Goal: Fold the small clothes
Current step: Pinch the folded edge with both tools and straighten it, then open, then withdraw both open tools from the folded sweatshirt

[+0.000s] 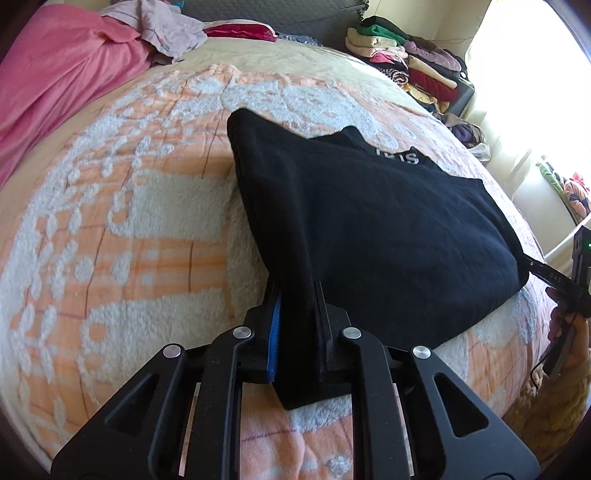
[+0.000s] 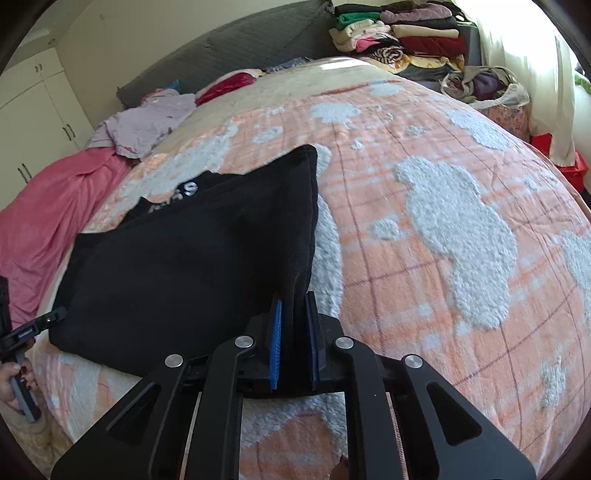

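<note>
A black garment point(image 1: 369, 225) with white lettering near its far edge lies partly folded on the orange and white bedspread point(image 1: 122, 229). My left gripper point(image 1: 297, 295) is shut on its near left corner, the cloth pinched between the blue pads. In the right wrist view the same black garment point(image 2: 192, 258) spreads to the left, and my right gripper point(image 2: 293, 302) is shut on its near right corner. Each view catches the other gripper at the garment's far side: the right gripper point(image 1: 546, 275) at the right edge, the left gripper point(image 2: 40, 325) at the left edge.
A pink blanket point(image 1: 55, 81) and a crumpled lilac garment point(image 1: 170, 26) lie at the far left of the bed. A stack of folded clothes point(image 2: 402, 33) stands beyond the bed near a bright window. White cupboards point(image 2: 40, 110) line the left wall.
</note>
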